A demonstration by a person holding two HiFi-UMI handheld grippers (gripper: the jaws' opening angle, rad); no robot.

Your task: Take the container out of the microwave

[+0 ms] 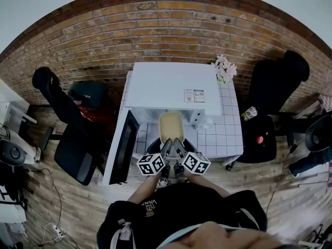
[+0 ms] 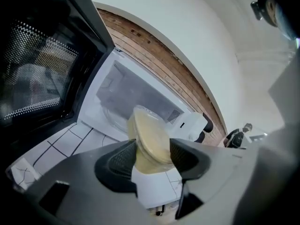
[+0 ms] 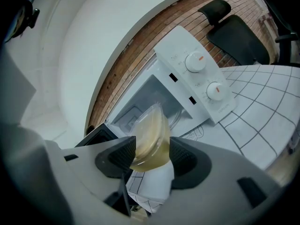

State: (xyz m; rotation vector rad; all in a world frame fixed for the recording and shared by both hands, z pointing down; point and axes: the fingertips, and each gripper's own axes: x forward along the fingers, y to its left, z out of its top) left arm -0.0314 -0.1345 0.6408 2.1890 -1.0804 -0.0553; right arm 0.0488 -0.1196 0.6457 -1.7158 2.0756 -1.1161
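Note:
A clear lidded container (image 1: 171, 126) with pale yellow contents hangs in front of the white microwave (image 1: 171, 87), outside its cavity and above the tiled table (image 1: 228, 134). My left gripper (image 1: 165, 150) is shut on the container (image 2: 149, 142) at its near left edge. My right gripper (image 1: 178, 149) is shut on the container (image 3: 150, 137) at its near right edge. The microwave's dark door (image 1: 123, 148) stands swung open to the left. Behind the container, the cavity (image 2: 133, 100) shows a glass turntable.
The microwave's control panel (image 3: 204, 78) with two knobs is at the right. A small flower bunch (image 1: 224, 69) stands at the table's back right corner. Black office chairs (image 1: 67, 134) (image 1: 272, 108) flank the table. A bottle (image 1: 248, 113) lies on the right chair. A brick wall runs behind.

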